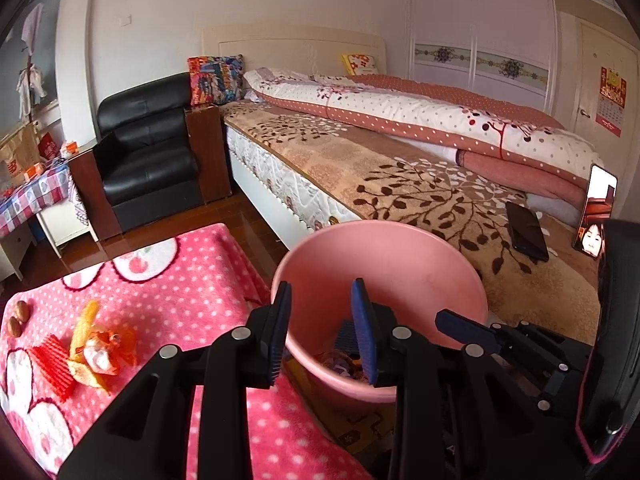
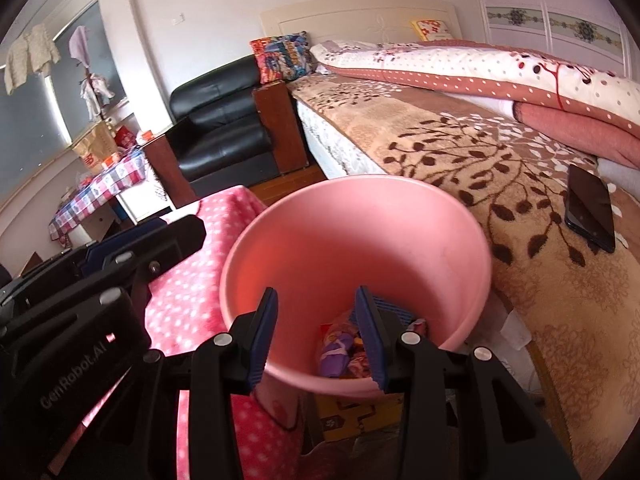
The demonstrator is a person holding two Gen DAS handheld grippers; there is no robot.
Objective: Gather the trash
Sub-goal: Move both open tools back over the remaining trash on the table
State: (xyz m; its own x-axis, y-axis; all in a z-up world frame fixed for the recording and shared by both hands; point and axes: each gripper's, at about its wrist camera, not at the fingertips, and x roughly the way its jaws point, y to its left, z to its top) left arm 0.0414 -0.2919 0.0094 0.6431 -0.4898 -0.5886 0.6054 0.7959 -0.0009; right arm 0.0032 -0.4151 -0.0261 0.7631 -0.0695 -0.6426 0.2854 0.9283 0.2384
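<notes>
The pink bin point(image 2: 360, 240) looks like smooth matt plastic, and the blanket point(image 1: 192, 280) at its nine o'clock is fuzzy pink fleece with white dots, carrying crinkly orange wrappers point(image 1: 100, 344) and a ribbed red foam net point(image 1: 54, 364). Both the left gripper point(image 1: 324, 332) and the right gripper point(image 2: 316, 332) are matt black plastic with ridged blue pads and shiny metal pins. At ten o'clock the armchair point(image 1: 148, 148) is glossy black leather with polished wood sides, while the bedspread point(image 2: 460, 148) looks plush and the phone point(image 2: 590, 208) on it glassy.

Pink bin point(image 2: 440, 232), white-dotted pink blanket point(image 1: 192, 280), leaf-patterned tan bedspread point(image 2: 480, 152).
</notes>
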